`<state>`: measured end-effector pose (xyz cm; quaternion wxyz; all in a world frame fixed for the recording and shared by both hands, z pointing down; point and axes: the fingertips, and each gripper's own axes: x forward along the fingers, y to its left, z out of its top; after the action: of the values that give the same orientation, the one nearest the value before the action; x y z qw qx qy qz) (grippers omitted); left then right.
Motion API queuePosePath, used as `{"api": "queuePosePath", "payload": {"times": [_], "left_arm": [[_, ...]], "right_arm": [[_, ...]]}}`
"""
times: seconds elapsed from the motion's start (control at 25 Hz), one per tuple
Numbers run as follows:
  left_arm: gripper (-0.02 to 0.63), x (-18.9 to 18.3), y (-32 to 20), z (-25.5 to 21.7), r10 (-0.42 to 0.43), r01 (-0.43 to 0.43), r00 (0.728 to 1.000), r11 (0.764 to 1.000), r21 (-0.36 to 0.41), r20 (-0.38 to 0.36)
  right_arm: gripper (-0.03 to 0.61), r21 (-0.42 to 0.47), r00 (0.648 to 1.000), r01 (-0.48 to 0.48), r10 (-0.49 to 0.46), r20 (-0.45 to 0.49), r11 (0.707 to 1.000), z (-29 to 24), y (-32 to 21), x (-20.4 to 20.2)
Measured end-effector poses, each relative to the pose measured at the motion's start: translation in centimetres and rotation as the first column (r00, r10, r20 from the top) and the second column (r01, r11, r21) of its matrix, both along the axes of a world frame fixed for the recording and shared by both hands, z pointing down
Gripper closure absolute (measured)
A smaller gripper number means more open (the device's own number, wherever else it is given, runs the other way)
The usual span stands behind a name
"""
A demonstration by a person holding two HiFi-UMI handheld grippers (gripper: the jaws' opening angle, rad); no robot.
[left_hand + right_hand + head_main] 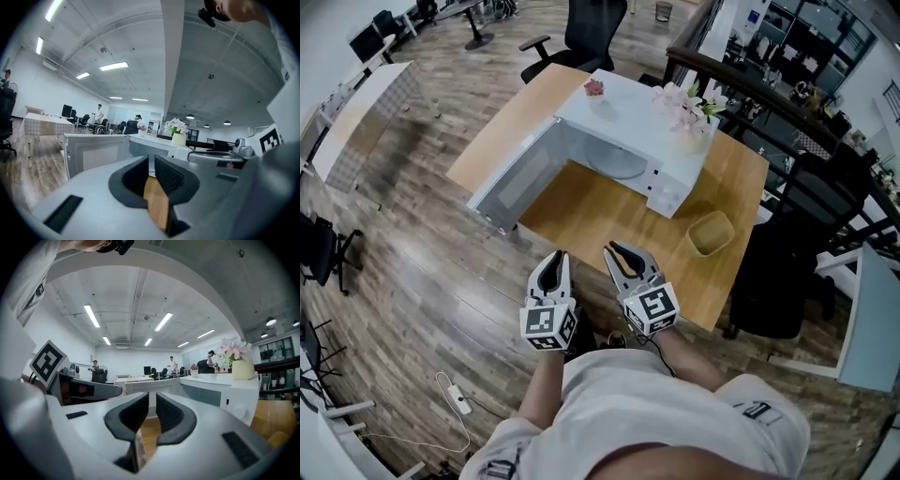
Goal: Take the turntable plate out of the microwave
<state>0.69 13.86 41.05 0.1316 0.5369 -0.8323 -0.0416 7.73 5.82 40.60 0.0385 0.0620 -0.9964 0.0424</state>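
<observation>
A white microwave [675, 169] stands on a wooden table [581, 220] with its door [520, 178] swung wide open to the left. Inside, the pale round turntable plate [614, 161] lies flat on the oven floor. Both grippers hover side by side in front of the table's near edge, short of the oven. My left gripper [555, 260] [151, 161] has its jaws a narrow gap apart, with nothing between them. My right gripper [621, 253] [152, 401] looks the same, narrowly open and empty. Both gripper views face the microwave [150, 146] [218, 391] from low down.
A vase of pale flowers [689, 117] and a small pink pot [594, 88] stand on top of the microwave. A beige bowl [711, 232] sits on the table's right part. Black chairs [778, 281] stand right of the table and behind it. A power strip [456, 398] lies on the floor.
</observation>
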Motion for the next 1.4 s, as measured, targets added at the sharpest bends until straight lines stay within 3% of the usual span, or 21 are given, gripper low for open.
{"api": "queuePosePath", "payload": {"times": [0.32,0.64,0.8,1.04,1.32,1.4], "left_arm": [[0.561,-8.3,-7.1,0.3,0.141,-0.141,0.990,0.990,0.005,-0.025],[0.561,-14.0,-12.5,3.2,0.326,-0.330,0.941,0.944,-0.031,-0.089],[0.563,-14.9,-14.4,5.5,0.414,-0.422,0.902,0.905,-0.047,-0.125],[0.561,-14.8,-16.6,8.9,0.498,-0.520,0.840,0.853,-0.055,-0.217],[0.561,-13.8,-19.1,11.7,0.555,-0.590,0.795,0.801,-0.098,-0.245],[0.561,-13.6,-19.7,12.6,0.563,-0.603,0.785,0.791,-0.109,-0.260]], "right_arm": [[0.526,-0.018,0.994,-0.107,0.107,-0.028,0.994,0.6,-4.9,-7.8],[0.522,-0.071,0.954,-0.286,0.277,-0.111,0.956,3.4,-8.5,-13.0],[0.520,-0.119,0.924,-0.372,0.354,-0.147,0.921,5.2,-9.8,-13.9],[0.518,-0.208,0.866,-0.494,0.454,-0.211,0.844,8.7,-10.7,-12.8],[0.518,-0.225,0.825,-0.557,0.503,-0.257,0.799,11.9,-12.3,-11.8],[0.517,-0.226,0.822,-0.559,0.498,-0.274,0.798,12.8,-12.7,-11.8]]}}
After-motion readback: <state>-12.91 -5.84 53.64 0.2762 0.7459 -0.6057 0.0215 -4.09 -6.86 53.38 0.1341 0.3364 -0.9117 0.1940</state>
